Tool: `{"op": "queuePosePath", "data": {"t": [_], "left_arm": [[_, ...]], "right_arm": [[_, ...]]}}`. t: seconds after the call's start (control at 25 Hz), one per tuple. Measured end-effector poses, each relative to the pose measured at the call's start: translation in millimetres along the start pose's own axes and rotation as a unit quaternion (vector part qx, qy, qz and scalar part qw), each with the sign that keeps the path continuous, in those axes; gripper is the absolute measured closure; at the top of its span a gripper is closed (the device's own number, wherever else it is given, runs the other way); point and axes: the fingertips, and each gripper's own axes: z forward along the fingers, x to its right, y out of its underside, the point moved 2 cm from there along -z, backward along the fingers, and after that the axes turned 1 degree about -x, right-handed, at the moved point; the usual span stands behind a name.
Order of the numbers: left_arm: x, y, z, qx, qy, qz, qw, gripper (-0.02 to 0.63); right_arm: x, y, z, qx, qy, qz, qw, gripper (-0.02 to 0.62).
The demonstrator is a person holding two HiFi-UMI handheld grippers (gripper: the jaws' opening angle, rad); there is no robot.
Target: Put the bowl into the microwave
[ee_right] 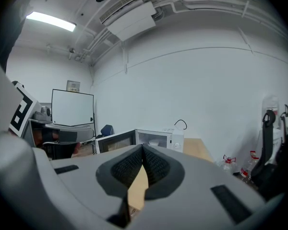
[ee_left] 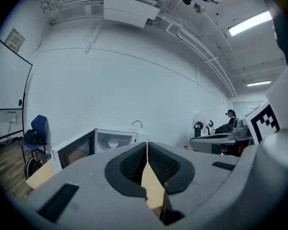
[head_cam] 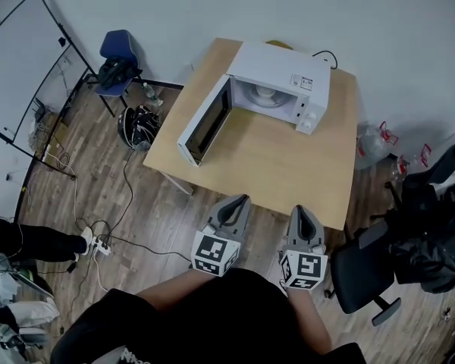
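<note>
Closest to us are our 2 grippers, held side by side just short of the table's near edge. The left gripper point(head_cam: 241, 199) has its fingers pressed together with nothing between them; the right gripper point(head_cam: 301, 209) is the same, tips meeting and empty; each one carries 1 marker cube. Past them is 1 wooden table point(head_cam: 273, 165), bare on the near side; at its far end sits 1 white microwave point(head_cam: 292, 78) with its door point(head_cam: 205, 123) swung wide open to the left. The 1 bowl point(head_cam: 265, 93) is already inside the microwave; it's white and sits on the cavity floor. Further off we've got 1 blue chair point(head_cam: 120, 48) and 1 whiteboard point(head_cam: 23, 67) on the left; 2 red-handled bottles point(ee_right: 228, 163) stand on the floor to the right.
</note>
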Motion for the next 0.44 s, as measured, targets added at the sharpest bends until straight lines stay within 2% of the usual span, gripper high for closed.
{"op": "queuePosePath", "data": {"t": [0.44], "left_arm": [[0.1,6.8,0.5,-0.007,0.003,-0.015,0.9999,0.586]], "right_arm": [[-1.8,2.7,-7.1,-0.005,0.003,-0.008,1.0,0.535]]}}
